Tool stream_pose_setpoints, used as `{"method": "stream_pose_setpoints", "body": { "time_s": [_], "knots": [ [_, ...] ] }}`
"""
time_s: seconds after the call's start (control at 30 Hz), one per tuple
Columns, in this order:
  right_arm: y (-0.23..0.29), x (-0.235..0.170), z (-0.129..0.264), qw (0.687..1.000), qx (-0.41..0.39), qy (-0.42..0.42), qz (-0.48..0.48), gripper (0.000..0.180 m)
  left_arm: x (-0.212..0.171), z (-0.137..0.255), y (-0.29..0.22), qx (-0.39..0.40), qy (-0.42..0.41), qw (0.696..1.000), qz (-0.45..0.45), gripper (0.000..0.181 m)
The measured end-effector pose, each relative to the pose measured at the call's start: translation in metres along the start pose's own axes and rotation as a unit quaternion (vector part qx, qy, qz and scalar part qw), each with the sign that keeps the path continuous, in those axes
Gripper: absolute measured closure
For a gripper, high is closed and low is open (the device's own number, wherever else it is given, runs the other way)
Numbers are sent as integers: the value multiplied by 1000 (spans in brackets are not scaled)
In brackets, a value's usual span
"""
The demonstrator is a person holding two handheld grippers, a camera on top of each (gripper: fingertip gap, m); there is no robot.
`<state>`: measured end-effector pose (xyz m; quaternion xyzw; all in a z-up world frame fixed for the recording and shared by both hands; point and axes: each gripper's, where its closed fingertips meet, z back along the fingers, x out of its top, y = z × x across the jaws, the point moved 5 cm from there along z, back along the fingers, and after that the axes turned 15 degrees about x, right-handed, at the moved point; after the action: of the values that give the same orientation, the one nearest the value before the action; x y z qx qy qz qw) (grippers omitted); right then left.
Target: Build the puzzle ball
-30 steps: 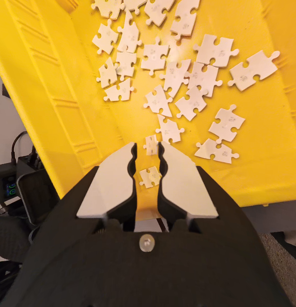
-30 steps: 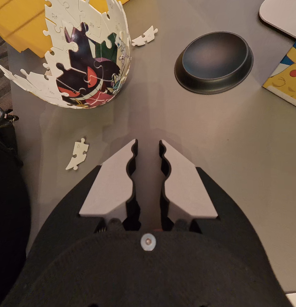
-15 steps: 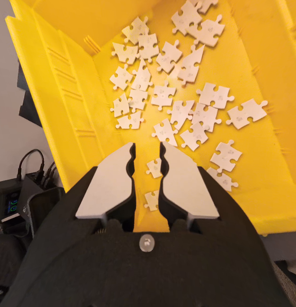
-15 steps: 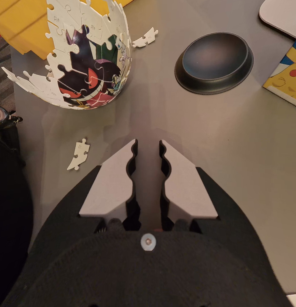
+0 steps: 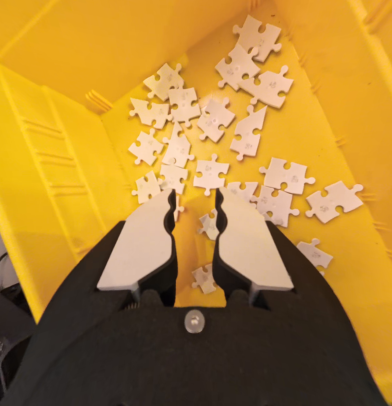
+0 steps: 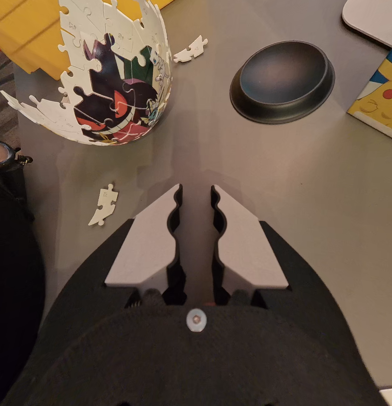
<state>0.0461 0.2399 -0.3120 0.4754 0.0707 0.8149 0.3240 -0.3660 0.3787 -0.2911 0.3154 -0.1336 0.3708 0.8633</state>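
In the left wrist view my left gripper (image 5: 195,192) is open and empty, low inside a yellow bin (image 5: 65,153). Several white puzzle pieces lie face down on the bin floor; one piece (image 5: 210,174) lies just beyond the fingertips and another (image 5: 209,224) sits between the fingers. In the right wrist view my right gripper (image 6: 196,189) is open and empty above the grey table (image 6: 278,186). The half-built puzzle ball (image 6: 116,87) lies at the upper left. A loose piece (image 6: 105,205) lies left of the right gripper, and another (image 6: 190,51) lies beside the ball.
A black round stand (image 6: 283,81) sits at the upper right of the table. A printed yellow and blue box (image 6: 379,98) is at the right edge, a white pad (image 6: 373,19) in the far corner. The yellow bin (image 6: 25,37) shows behind the ball. The left gripper's tips are roughly 40 centimetres from the right gripper's.
My left gripper has moved forward and deeper into the bin, so the pieces look larger and nearer. The right gripper has barely moved.
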Motion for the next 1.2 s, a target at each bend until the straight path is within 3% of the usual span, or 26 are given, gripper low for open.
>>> {"method": "stream_pose_setpoints", "body": {
  "time_s": [0.17, 0.33, 0.67, 1.03, 1.2],
  "knots": [
    [0, 0, 0, 1000, -2, 0, -1, 156, 0, -9, -9, -49, 12, 999, 11, 144],
    [0, 0, 0, 1000, -3, 0, -1, 156, -2, 0, -25, -113, 22, 993, 8, 152],
    [-1, 0, 0, 1000, -4, -1, -1, 156, 13, -16, -2, -40, -6, 997, 58, 144],
    [-1, 0, 0, 1000, -4, -2, -4, 156, 2, -2, -18, -91, 42, 994, 45, 146],
    [-1, 0, 0, 1000, -5, -2, -3, 156, 2, 11, -12, -75, 17, 995, 58, 145]
  ]
}}
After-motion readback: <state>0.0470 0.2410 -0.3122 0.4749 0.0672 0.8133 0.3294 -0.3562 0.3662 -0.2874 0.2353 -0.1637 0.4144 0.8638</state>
